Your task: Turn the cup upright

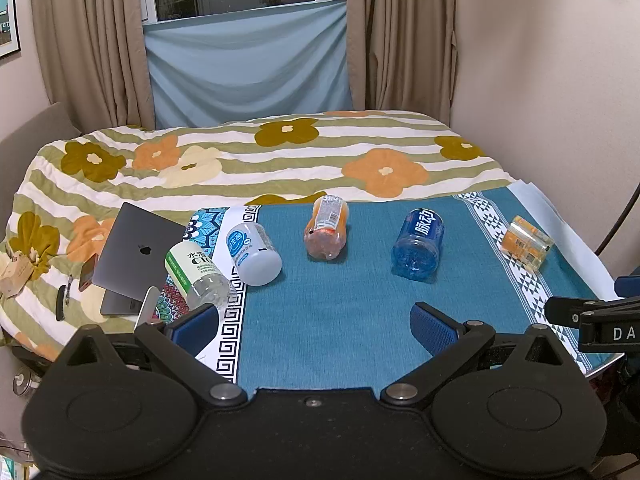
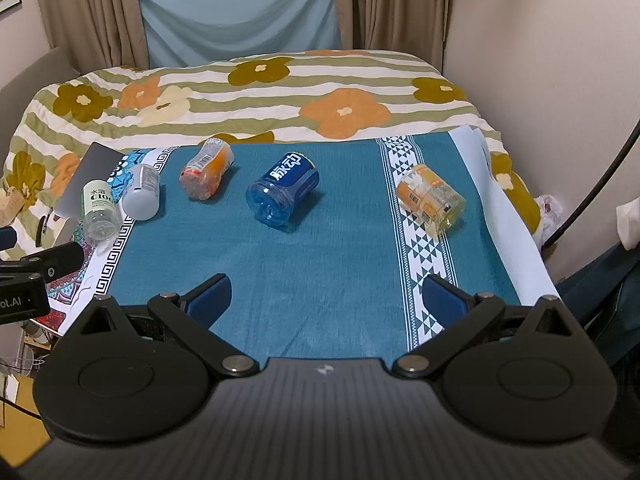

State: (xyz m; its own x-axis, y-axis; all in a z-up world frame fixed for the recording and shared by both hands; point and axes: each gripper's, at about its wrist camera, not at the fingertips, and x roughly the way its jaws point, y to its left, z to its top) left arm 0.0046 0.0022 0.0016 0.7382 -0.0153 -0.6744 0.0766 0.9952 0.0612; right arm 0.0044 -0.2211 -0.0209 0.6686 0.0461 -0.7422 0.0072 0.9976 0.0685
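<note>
Nothing is done yet, as far as I can judge: all five cups lie on their sides on the teal cloth (image 2: 320, 264), and I hold none of them. My left gripper (image 1: 316, 326) hangs above the near edge of the cloth with its blue pads spread wide and only cloth between them; my right gripper (image 2: 326, 300) does the same a little to the right, equally wide and equally empty. From left to right I see the green-labelled clear cup (image 1: 196, 272) at the cloth's patterned left border, close beside my left pad, then the white cup (image 1: 254, 254) just beside it, the orange cup (image 1: 326, 228) in the middle, the blue cup (image 2: 282, 190) lying apart with its base turned toward me, and the yellow cup (image 2: 432, 198) on the white triangle band at the right. They look like cut-down drink bottles, light and round, so I expect them to roll if I nudge them badly. A laptop (image 1: 138, 254) sits on the flowered bedspread (image 1: 360, 152) just past the left border, near enough to the two leftmost cups that I should mind it. Everything remains ahead: reaching for a cup, closing on its wall, tipping it onto its base and letting go. The blue one sits most squarely before my right gripper, the green one nearest my left.
</note>
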